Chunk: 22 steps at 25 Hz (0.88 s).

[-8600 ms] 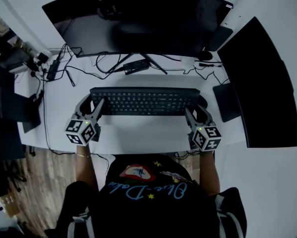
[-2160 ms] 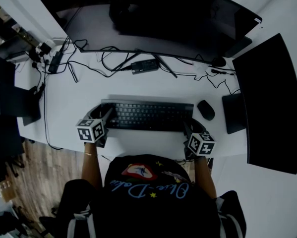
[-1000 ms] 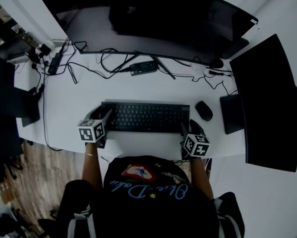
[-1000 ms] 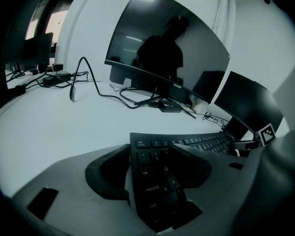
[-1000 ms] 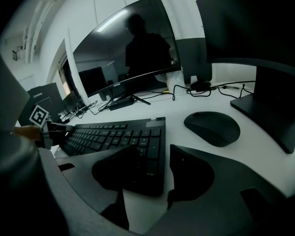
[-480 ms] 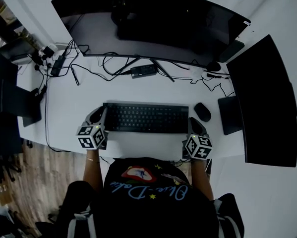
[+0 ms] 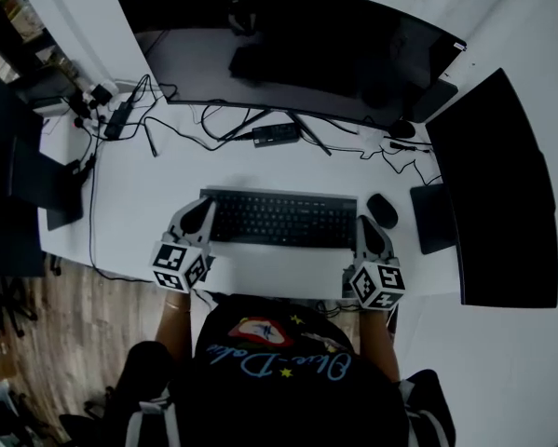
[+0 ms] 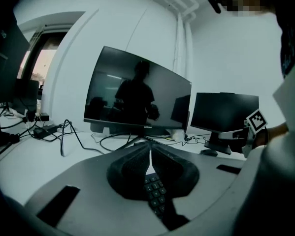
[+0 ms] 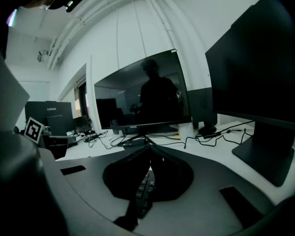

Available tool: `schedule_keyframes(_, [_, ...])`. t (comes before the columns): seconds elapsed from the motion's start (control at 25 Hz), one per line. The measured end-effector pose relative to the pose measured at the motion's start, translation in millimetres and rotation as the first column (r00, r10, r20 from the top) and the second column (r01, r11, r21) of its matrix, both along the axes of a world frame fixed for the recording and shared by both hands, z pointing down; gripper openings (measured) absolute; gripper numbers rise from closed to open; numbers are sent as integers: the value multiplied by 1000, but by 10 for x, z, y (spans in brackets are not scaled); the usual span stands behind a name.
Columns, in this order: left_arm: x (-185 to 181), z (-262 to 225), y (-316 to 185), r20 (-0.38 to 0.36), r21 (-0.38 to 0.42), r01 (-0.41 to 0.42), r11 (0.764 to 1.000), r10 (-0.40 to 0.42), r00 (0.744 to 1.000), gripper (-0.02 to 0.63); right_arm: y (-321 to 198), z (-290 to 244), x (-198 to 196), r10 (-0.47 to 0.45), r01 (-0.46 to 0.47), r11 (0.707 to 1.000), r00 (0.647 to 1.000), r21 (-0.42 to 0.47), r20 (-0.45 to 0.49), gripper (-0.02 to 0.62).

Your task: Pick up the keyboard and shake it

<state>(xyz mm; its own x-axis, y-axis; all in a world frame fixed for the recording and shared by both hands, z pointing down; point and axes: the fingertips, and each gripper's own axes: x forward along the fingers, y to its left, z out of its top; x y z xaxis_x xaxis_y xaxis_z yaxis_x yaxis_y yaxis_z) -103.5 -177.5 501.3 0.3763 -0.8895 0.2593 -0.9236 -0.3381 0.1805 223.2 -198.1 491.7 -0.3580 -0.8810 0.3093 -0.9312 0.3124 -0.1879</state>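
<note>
The flat black rectangular keyboard [image 7: 280,220], keys up and long axis running left to right above the white surface [image 7: 139,203], has its ends just clamped by the left tool [image 7: 202,218] and the right tool [image 7: 363,233].

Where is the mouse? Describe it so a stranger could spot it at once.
Start at the big curved monitor on the white desk and drop to the black keyboard in front of it. Just off the keyboard's right end lies the mouse: the only small, rounded black oval, unlike the flat rectangular base beside it.
</note>
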Motion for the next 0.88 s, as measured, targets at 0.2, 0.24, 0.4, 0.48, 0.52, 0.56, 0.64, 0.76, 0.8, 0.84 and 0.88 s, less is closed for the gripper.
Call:
schedule_keyframes(0.2, [80, -199, 130, 21, 58, -17, 998, 15, 1000, 11, 132, -142, -129, -40, 39, 999, 999, 39, 29, 0])
schedule_keyframes(0.24, [104, -219, 163, 24, 63, -23, 998, 22, 999, 11, 163, -153, -151, -51, 50, 998, 998, 44, 32, 0])
schedule_keyframes(0.4, [196, -263, 273, 18, 63, -40, 997, 39, 999, 11, 272, -187, -198, -84, 83, 995, 996, 63, 23, -1])
schedule_keyframes(0.48, [226, -271, 323, 17, 61, -46, 997, 45, 999, 11, 317, -190, -194, -85, 83, 995, 996, 60, 31, 0])
schedule_keyframes(0.52, [235, -273, 343, 18, 60, -48, 997, 47, 999, 11, 335, -191, -193, -85, 83, 995, 996, 58, 34, 0])
schedule_keyframes(0.56, [243, -276, 359, 19, 58, -49, 997, 48, 999, 11, 350, -192, -193, -86, 84, 995, 996, 57, 35, 0])
schedule_keyframes(0.64, [261, -281, 388, 24, 61, -51, 997, 50, 998, 11, 381, -190, -192, -90, 88, 995, 995, 55, 37, -2])
schedule_keyframes(0.76, [291, -280, 435, 25, 60, -56, 997, 54, 998, 11, 429, -176, -193, -96, 94, 994, 995, 53, 39, -1])
schedule_keyframes(0.8, [299, -280, 446, 23, 60, -58, 997, 56, 998, 11, 441, -175, -195, -98, 95, 994, 994, 53, 41, -2])
schedule_keyframes(0.84, [306, -281, 456, 20, 61, -59, 996, 58, 998, 11, 450, -177, -197, -99, 97, 994, 994, 53, 43, 0])
schedule_keyframes(0.88, [315, -285, 462, 18, 60, -60, 996, 59, 998, 11, 456, -182, -198, -101, 98, 994, 994, 55, 44, -1])
